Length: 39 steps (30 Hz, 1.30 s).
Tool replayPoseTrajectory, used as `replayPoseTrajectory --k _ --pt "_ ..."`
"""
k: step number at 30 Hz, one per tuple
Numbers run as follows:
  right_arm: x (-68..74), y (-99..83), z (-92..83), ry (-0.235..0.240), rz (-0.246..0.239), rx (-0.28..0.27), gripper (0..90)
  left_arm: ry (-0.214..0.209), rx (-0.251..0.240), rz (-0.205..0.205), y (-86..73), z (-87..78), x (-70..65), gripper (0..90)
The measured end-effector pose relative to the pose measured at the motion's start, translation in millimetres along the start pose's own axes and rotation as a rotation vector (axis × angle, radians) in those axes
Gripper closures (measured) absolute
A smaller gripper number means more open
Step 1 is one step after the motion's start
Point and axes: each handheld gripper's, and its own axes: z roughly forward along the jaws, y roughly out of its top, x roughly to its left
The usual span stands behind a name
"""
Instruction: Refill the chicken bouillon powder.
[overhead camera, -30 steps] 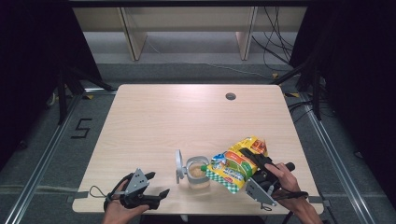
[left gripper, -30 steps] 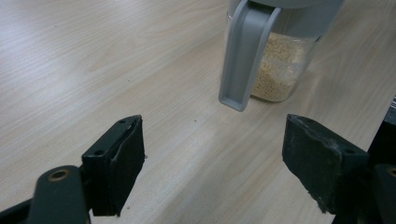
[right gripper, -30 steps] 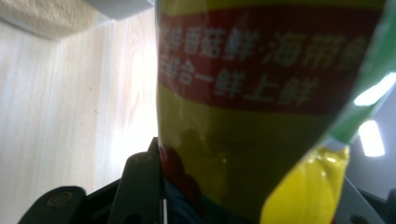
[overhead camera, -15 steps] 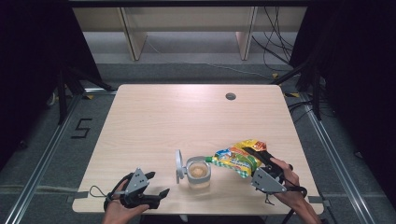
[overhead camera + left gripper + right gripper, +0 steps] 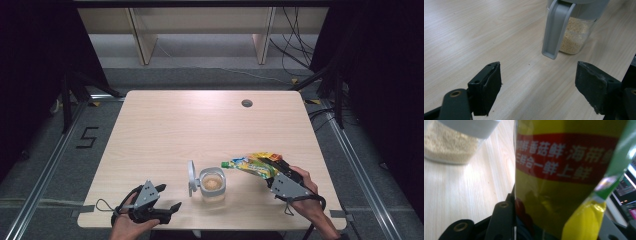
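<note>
We see the right gripper [image 5: 272,172] held low over the table's [image 5: 200,125] near right part, tilted toward the jar [image 5: 212,184], its jaws pinching a yellow bag [image 5: 252,164] whose mouth hangs just right of the jar's open rim. The left gripper [image 5: 162,200] rests near the front left edge, jaws spread and empty, facing the jar and its lid [image 5: 191,176]. In the right gripper view the bag [image 5: 564,175] blocks one jaw, and the jar [image 5: 451,142] is cut off.

Your left black two-jaw gripper [image 5: 167,199] carries a grey three-cornered plate on top and a thin looped cable behind. Its blocky jaws wear dark worn pads [image 5: 596,87], with brass-ringed screw holes. Your right black gripper [image 5: 274,171] bears a matching grey plate.
</note>
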Motion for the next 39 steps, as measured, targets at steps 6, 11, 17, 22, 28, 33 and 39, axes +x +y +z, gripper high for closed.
replayPoseTrajectory --k 6,11,17,22,28,33,39 --pt "-4.2 -6.5 5.2 0.026 0.112 -0.046 64.4 0.005 0.006 0.031 0.5 -0.4 2.0 20.6" --pt "-10.1 -16.3 9.2 0.024 0.289 -0.092 65.4 -0.006 0.002 0.005 -0.5 1.5 -0.5 20.6" --pt "-15.9 -24.7 17.9 0.026 0.363 -0.125 66.8 -0.007 -0.002 -0.002 -0.8 1.8 -1.0 20.6" --pt "-14.5 -25.6 28.6 0.049 0.436 -0.132 67.8 -0.008 -0.007 -0.011 -0.8 1.9 -1.4 20.6" --pt "-15.5 -24.9 37.5 0.058 0.432 -0.141 68.0 -0.006 0.001 0.008 -0.7 0.8 0.0 20.7" --pt "-15.7 -29.9 46.1 0.056 0.461 -0.121 68.0 0.0 -0.003 0.009 -0.7 0.3 -0.1 20.6" --pt "-17.6 -39.4 51.4 0.063 0.479 -0.094 68.4 0.004 0.001 0.011 -0.9 -0.2 0.4 20.6"
